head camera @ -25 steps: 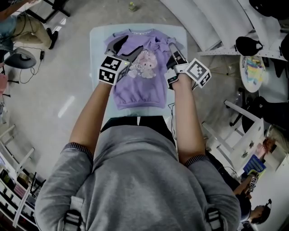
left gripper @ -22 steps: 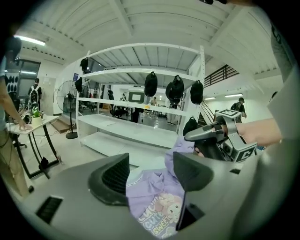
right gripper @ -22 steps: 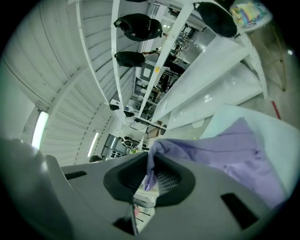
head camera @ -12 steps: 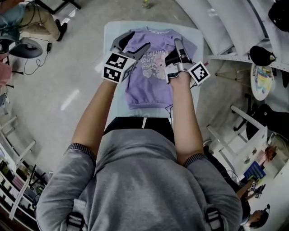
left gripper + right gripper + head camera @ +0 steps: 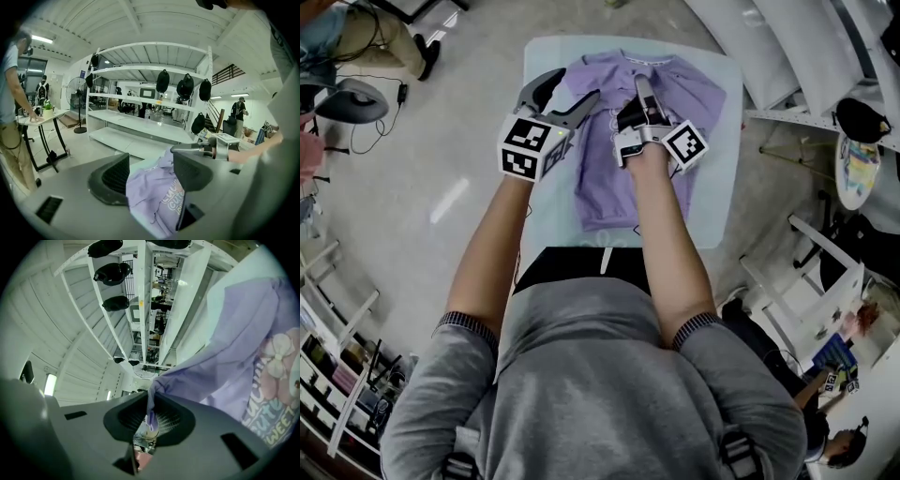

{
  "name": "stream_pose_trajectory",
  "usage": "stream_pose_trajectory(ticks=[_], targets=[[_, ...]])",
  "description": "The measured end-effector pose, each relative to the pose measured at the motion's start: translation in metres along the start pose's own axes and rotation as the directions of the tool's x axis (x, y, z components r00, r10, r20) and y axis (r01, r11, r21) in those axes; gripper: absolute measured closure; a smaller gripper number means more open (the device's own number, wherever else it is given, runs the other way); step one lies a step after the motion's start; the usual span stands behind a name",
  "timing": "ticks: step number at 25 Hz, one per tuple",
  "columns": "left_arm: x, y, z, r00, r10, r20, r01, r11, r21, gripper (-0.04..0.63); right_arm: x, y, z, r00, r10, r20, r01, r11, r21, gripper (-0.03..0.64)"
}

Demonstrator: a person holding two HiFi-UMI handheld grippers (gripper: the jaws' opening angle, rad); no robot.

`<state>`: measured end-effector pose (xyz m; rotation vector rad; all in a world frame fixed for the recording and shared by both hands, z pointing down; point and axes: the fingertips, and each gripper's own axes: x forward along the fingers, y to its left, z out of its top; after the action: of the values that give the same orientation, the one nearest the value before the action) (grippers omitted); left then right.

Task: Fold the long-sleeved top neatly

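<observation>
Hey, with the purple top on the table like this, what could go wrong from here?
The right gripper pinches only a thin fold of the top; it could slip out mid-fold. The left gripper is open and holds nothing, so the top may drag or bunch on the table.

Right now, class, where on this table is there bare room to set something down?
Bare: the table strip between the purple top and its right side's table edge, and the near-left corner beside the hem. Crowded: the far half, where the open left gripper and the right gripper, pinching fabric, hang over it.
</observation>
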<state>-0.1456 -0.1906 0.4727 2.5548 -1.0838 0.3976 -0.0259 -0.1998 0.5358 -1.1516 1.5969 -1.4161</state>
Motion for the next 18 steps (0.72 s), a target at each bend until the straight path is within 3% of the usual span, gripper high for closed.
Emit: stream_pose_trajectory(ticks=[6, 12, 15, 18], targets=[[-0.009, 0.019, -0.020, 1.000, 0.015, -0.022, -0.015, 1.000, -0.018, 0.276, 0.018, -0.046, -0.048, 0.992, -0.094, -0.080, 0.094, 0.996, -0.007, 0.563], [-0.018, 0.026, -0.033, 0.999, 0.019, -0.031, -0.020, 0.999, -0.037, 0.276, 0.011, -0.090, -0.078, 0.964, -0.229, -0.137, 0.229, 0.973, -0.017, 0.537], [-0.022, 0.026, -0.039, 0.999, 0.013, -0.037, -0.015, 0.999, -0.041, 0.276, 0.001, -0.108, -0.091, 0.936, -0.303, -0.177, 0.303, 0.953, -0.029, 0.435], [-0.027, 0.024, -0.044, 0.999, 0.007, -0.044, -0.009, 0.999, -0.044, 0.276, -0.008, -0.108, -0.099, 0.920, -0.328, -0.214, 0.322, 0.945, -0.066, 0.387]])
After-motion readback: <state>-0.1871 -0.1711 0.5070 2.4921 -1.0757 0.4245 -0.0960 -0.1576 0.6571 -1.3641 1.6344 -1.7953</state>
